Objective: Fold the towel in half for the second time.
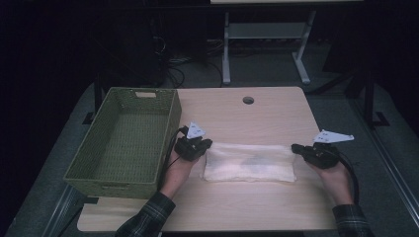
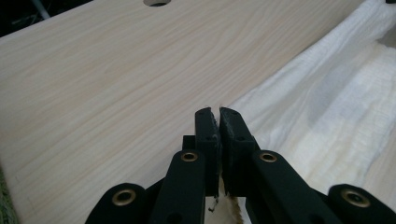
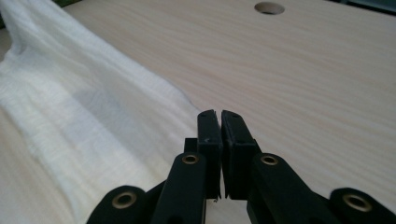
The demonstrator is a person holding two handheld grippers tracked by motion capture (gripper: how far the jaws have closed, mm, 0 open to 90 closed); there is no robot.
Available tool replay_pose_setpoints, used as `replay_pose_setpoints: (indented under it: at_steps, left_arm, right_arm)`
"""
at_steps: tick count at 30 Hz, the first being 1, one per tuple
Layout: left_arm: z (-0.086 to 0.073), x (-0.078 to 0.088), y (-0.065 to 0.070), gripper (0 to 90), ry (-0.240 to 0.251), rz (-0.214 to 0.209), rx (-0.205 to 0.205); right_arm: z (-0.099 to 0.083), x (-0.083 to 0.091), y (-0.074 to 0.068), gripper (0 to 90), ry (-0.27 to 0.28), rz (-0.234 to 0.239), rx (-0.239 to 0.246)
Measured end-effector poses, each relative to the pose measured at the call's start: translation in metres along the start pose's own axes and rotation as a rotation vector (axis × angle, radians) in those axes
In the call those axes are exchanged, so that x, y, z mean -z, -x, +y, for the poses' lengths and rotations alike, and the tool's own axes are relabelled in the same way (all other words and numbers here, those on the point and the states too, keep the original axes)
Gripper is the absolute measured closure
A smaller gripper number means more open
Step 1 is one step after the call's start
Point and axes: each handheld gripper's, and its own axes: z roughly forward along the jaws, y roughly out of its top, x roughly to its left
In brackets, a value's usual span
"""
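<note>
Dark floor is sitting all around my pale wooden table (image 1: 257, 111); on it the white cloth (image 1: 249, 162) is lying flat, with its long side running left to right in front of me. I am holding one short end in each gripper; my left gripper (image 1: 203, 146) is pinching the left end, just beside the green basket (image 1: 167, 126); my right gripper (image 1: 296, 147) is pinching the right end. Both are squeezing tight on the cloth, and both are sitting just as near to it.
</note>
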Motion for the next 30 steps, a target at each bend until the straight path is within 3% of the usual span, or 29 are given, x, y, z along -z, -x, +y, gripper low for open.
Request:
replay_pose_setpoints:
  at_steps: [7, 21, 23, 30]
  left_arm:
    - [-0.007, 0.003, 0.007, 86.3, -0.025, -0.019, -0.025]
    - [-0.016, 0.007, 0.023, 86.3, -0.079, -0.036, -0.077]
    - [-0.017, 0.007, 0.024, 86.3, -0.084, -0.037, -0.067]
    - [-0.027, 0.005, 0.029, 86.3, -0.149, -0.053, -0.088]
  right_arm:
    - [-0.013, 0.005, -0.007, 87.0, -0.031, 0.035, 0.002]
    - [-0.030, 0.017, -0.020, 86.8, -0.055, 0.049, 0.039]
    - [-0.031, 0.019, -0.022, 86.8, -0.057, 0.057, 0.042]
    - [-0.038, 0.021, -0.032, 86.8, -0.085, 0.074, 0.058]
